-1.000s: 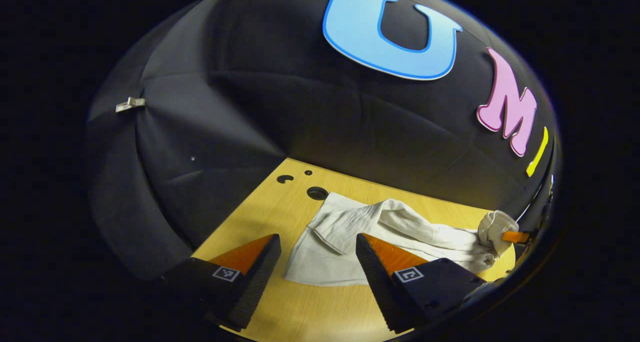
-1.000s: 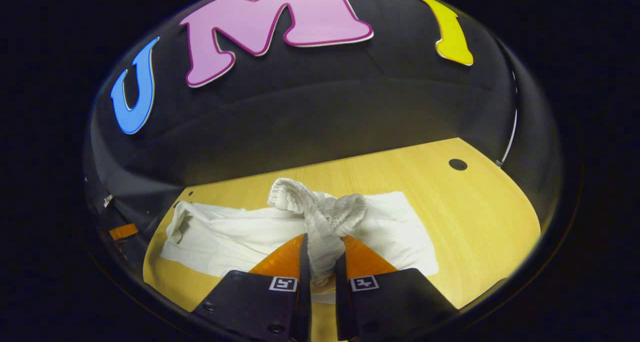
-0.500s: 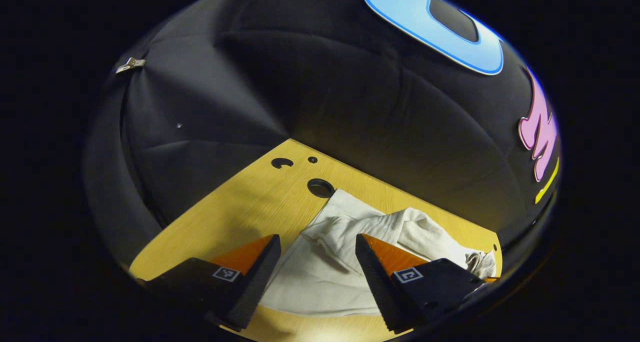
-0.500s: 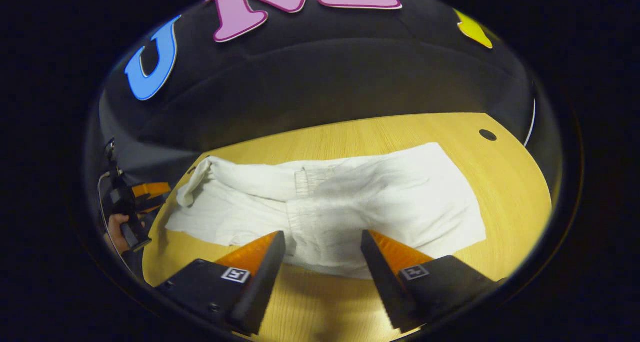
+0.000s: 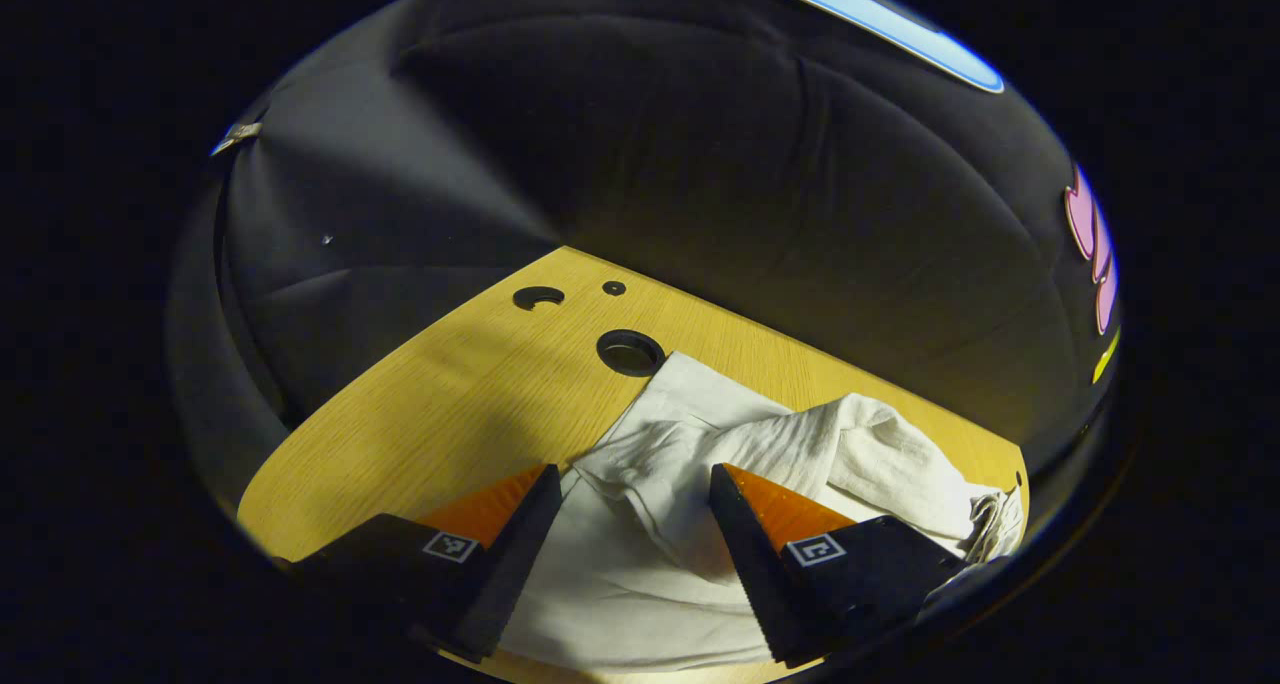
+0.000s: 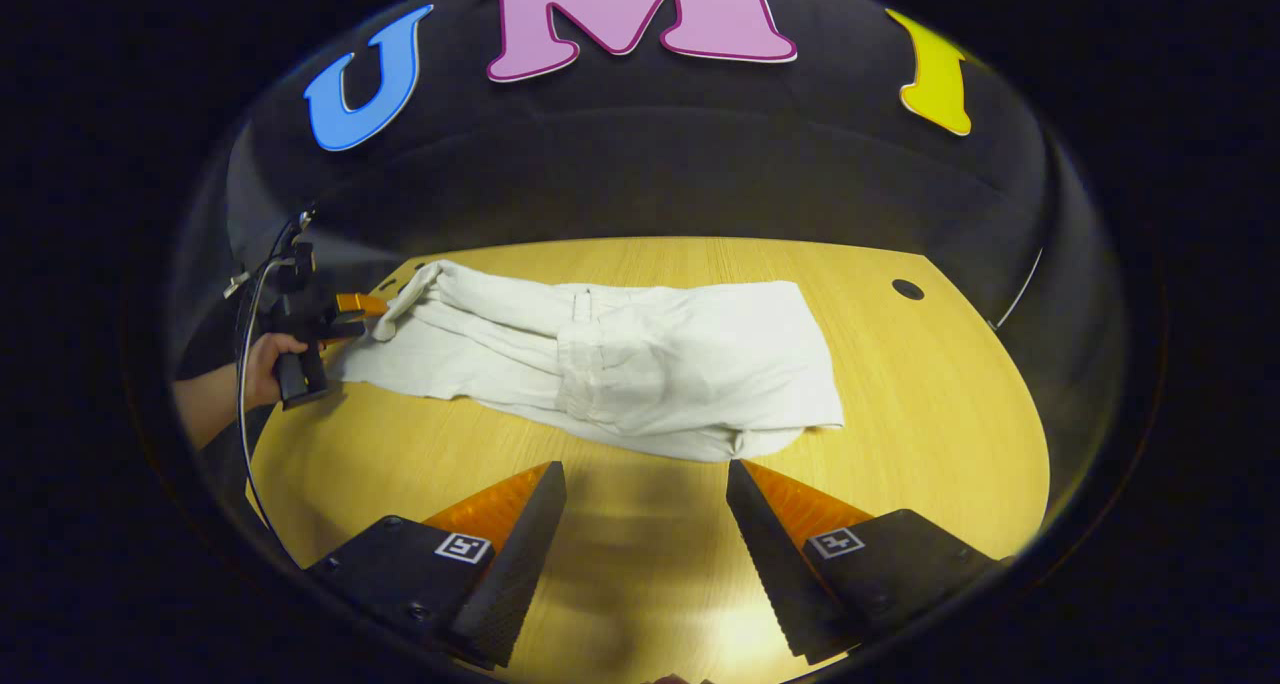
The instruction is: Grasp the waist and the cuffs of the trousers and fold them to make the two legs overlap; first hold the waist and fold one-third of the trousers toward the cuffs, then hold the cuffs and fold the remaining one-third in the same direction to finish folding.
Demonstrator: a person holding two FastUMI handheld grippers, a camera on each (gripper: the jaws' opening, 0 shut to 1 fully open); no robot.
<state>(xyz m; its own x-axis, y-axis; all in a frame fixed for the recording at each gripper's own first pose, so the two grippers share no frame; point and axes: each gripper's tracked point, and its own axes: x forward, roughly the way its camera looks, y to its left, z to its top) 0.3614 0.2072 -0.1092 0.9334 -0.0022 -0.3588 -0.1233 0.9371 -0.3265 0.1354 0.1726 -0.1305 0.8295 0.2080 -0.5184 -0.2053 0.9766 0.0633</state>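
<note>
White trousers [image 6: 640,354] lie across the wooden table [image 6: 900,404], legs overlapped. The waist part is folded over toward the cuffs, and its band lies near the middle. My right gripper [image 6: 645,469] is open above bare wood, just short of the near edge of the cloth. My left gripper [image 5: 630,484] is open and low over the cuff end of the trousers [image 5: 800,454], with crumpled cloth lying between its spread fingers. In the right gripper view the left gripper [image 6: 330,319], held by a hand [image 6: 265,354], sits at the far-left end of the cloth.
Round holes [image 5: 630,352] pierce the table [image 5: 470,394] just beyond the cuff end. Another small hole [image 6: 908,289] sits near the far right corner. The black cloth wall closes in behind the table.
My right gripper opened, let go of the bunched waist and drew back from the cloth, which now lies folded flat. My left gripper moved forward and lower over the cuff end.
</note>
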